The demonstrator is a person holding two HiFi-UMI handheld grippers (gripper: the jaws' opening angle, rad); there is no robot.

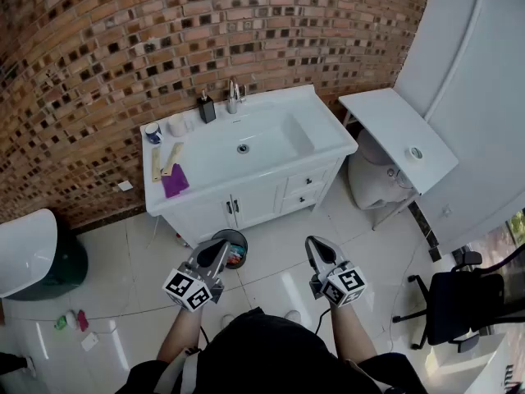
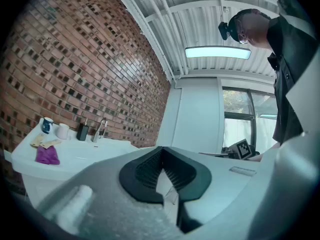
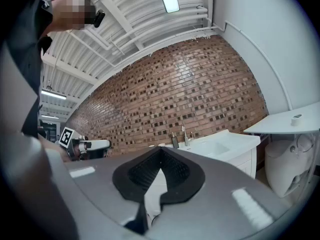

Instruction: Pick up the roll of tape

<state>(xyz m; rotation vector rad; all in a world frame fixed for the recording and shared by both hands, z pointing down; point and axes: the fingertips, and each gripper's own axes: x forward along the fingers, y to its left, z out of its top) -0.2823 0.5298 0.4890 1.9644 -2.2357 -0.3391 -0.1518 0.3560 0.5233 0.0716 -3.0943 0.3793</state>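
Note:
The roll of tape [image 1: 416, 153] is a small white ring lying flat on the white side table [image 1: 385, 121] at the right. In the right gripper view the roll of tape [image 3: 297, 117] shows far off at the right edge. Both grippers are held level over the floor in front of the sink cabinet, well short of the table. My left gripper [image 1: 220, 251] [image 2: 161, 150] has its jaws together with nothing between them. My right gripper [image 1: 317, 247] [image 3: 160, 150] is likewise shut and holds nothing.
A white sink cabinet [image 1: 316, 142] stands against the brick wall, with a faucet [image 1: 235, 97], dark soap bottle [image 1: 207, 107], cup [image 1: 153, 132] and purple cloth [image 1: 174, 180]. A round bin [image 1: 236, 250] sits below it. A white toilet [image 1: 373, 179] stands under the table, an office chair [image 1: 459, 306] at right.

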